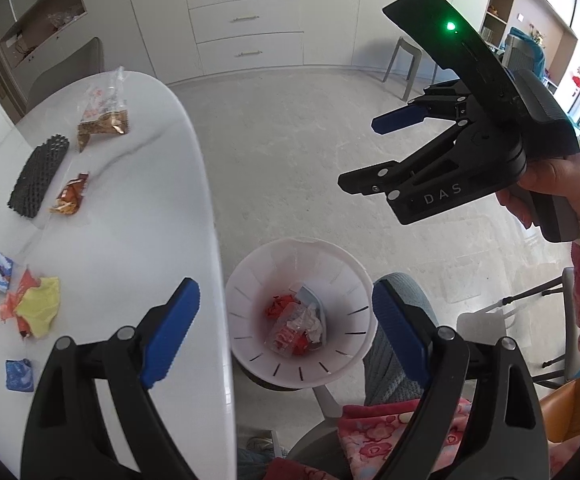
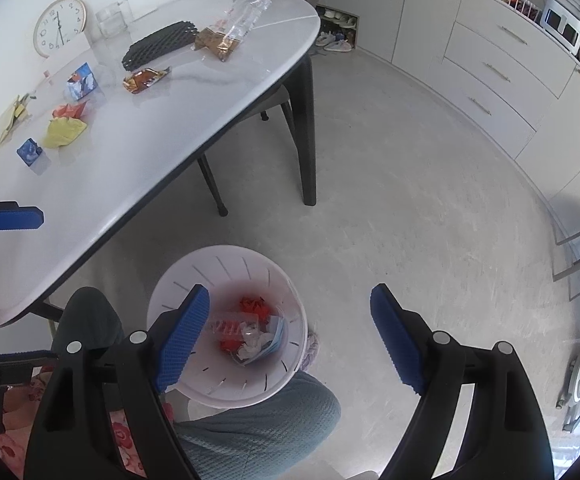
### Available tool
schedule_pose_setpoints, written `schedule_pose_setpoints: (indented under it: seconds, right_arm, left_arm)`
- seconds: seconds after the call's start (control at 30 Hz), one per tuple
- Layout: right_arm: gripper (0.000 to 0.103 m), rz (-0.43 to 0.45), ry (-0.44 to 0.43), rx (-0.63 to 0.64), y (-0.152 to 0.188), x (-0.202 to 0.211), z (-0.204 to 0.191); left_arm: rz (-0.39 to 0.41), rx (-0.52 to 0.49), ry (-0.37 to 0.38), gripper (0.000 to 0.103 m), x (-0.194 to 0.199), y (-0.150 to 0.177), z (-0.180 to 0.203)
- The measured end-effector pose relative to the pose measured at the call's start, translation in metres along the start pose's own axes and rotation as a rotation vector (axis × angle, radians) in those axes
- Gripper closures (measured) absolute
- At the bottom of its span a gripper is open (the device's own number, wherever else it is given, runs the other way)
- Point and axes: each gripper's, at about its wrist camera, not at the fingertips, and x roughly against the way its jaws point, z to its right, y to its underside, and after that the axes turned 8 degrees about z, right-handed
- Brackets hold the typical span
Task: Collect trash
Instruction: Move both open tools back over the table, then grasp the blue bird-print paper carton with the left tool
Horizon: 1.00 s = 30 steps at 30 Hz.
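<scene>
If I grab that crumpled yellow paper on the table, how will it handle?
The crumpled yellow paper looks light and soft, so it would probably squash between the fingers. Loosely wadded against the red wrapper, it may drag that along.

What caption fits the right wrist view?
Open right tongs hover empty over the white bin of trash; wrappers remain on the table.

A round wall clock (image 2: 59, 26) and a glass jar (image 2: 110, 21) stand on the table (image 2: 162, 136).
</scene>
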Motion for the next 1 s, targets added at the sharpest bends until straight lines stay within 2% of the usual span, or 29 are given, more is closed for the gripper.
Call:
schedule_pose_setpoints:
  seconds: [0.1, 0.2, 0.27, 0.53, 0.8, 1.0]
  right_arm:
    - [0.020, 0.020, -0.020, 0.020, -0.013, 0.003, -0.013]
    - [0.014, 0.063, -0.038, 0.055, -0.033, 0.008, -0.035]
    - [0.010, 0.094, -0.055, 0.079, -0.047, 0.010, -0.053]
    - [0.003, 0.171, -0.137, 0.162, -0.106, -0.003, -0.126]
    - [0.003, 0.197, -0.211, 0.221, -0.162, -0.033, -0.187]
    - [0.003, 0.187, -0.230, 0.237, -0.188, -0.055, -0.205]
  left_arm:
    - [0.018, 0.016, -0.021, 0.019, 0.015, 0.002, -0.018]
    - [0.041, 0.039, -0.067, 0.017, 0.032, 0.008, -0.045]
    - [0.060, 0.071, -0.108, 0.009, 0.044, 0.014, -0.069]
    - [0.057, 0.243, -0.255, 0.009, 0.072, 0.052, -0.179]
    - [0.034, 0.395, -0.333, 0.009, 0.068, 0.075, -0.276]
    - [0.039, 0.486, -0.324, 0.009, 0.045, 0.072, -0.328]
